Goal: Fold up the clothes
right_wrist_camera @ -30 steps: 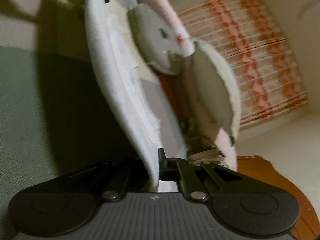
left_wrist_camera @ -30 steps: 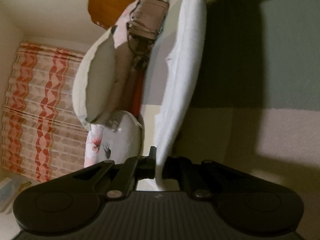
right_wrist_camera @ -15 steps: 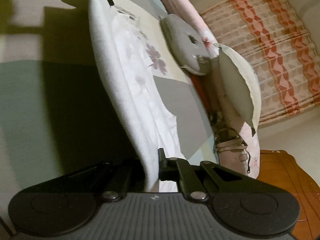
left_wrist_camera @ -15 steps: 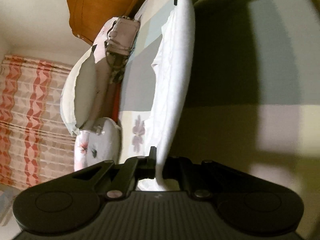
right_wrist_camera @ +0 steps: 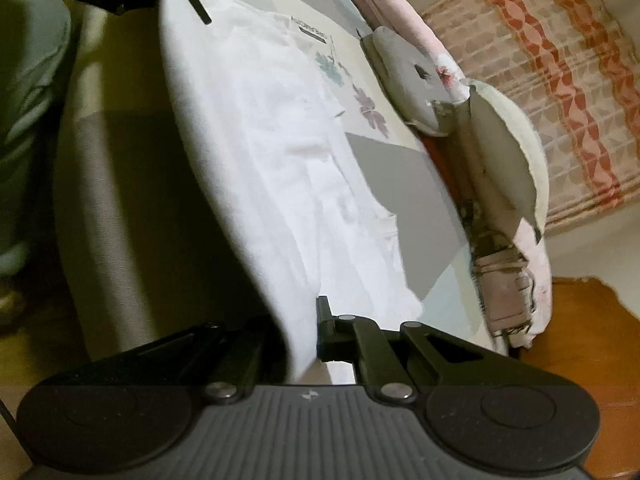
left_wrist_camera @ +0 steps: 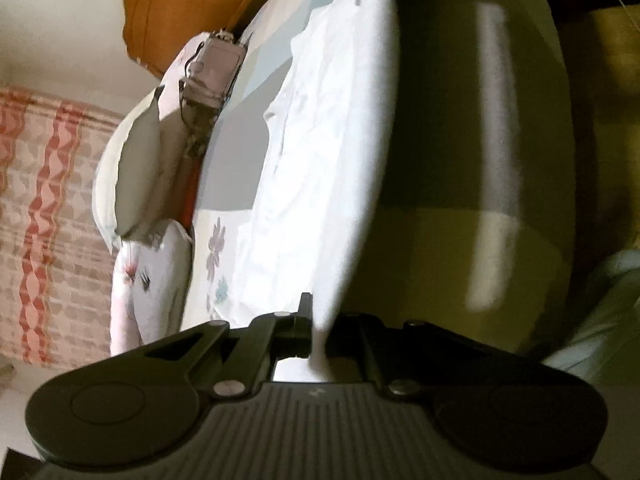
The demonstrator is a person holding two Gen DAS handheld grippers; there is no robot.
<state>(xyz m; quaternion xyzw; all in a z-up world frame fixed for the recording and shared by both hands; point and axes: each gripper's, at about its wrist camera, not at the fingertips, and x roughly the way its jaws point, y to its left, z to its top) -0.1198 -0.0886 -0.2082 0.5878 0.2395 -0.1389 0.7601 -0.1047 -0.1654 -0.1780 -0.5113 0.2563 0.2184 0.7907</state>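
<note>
Bed (left_wrist_camera: 232, 168) with patchwork floral sheet, pillows (right_wrist_camera: 508, 152), orange-patterned curtain (right_wrist_camera: 560, 52) | white garment (left_wrist_camera: 320, 152) stretched above bed | left tool (left_wrist_camera: 318, 328) and right tool (right_wrist_camera: 304, 336) each clamped on a garment edge, facing each other.

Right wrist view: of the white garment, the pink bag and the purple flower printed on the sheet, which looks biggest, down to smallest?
1. white garment, by far the largest, though it hangs close to the camera, which enlarges it.
2. pink bag.
3. purple flower, smallest, but it lies farther off, so its true size is unsure.
</note>
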